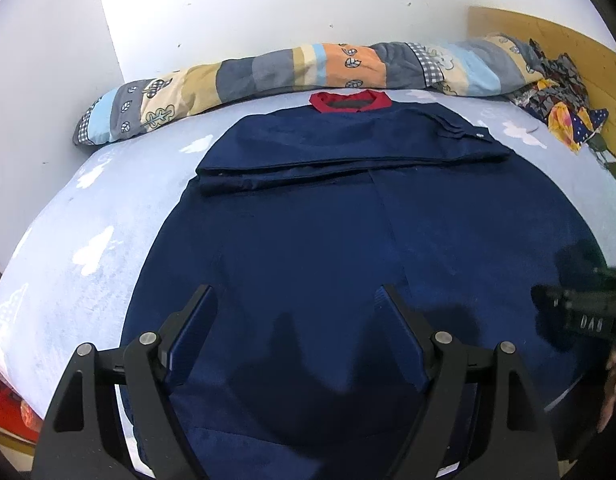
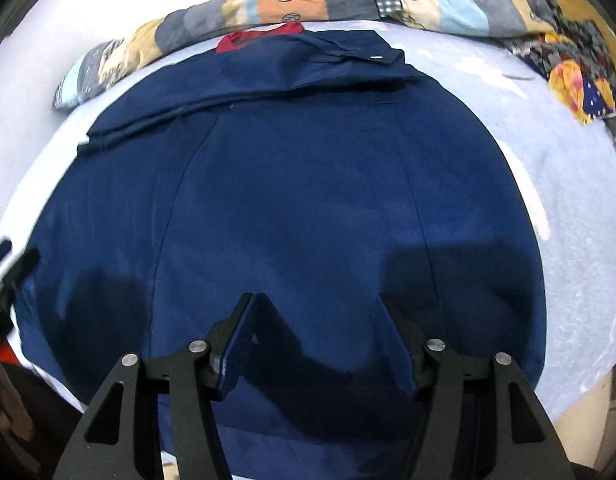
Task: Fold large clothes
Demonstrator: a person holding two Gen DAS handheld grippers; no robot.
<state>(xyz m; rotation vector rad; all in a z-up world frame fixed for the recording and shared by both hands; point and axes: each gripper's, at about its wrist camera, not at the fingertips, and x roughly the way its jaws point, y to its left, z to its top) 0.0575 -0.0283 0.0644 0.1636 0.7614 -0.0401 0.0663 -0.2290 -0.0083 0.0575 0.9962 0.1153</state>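
A large navy blue garment (image 1: 308, 232) with a red collar (image 1: 350, 102) lies flat on the bed, its sleeves folded across the chest. The right wrist view shows the same garment (image 2: 299, 200) with the red collar (image 2: 259, 38) at the far end. My left gripper (image 1: 295, 300) hovers open over the garment's near hem, nothing between its fingers. My right gripper (image 2: 314, 308) is also open above the near hem, empty. In the left wrist view the right gripper (image 1: 580, 312) appears blurred at the right edge. The left gripper (image 2: 3, 264) shows at the left edge of the right wrist view.
A light blue bedsheet (image 1: 87, 220) with white clouds covers the bed. A rolled patchwork quilt (image 1: 291, 72) lies along the white wall. Crumpled patterned cloth (image 1: 564, 104) sits by the wooden headboard (image 1: 568, 40). Something red (image 1: 7, 404) lies beside the bed at lower left.
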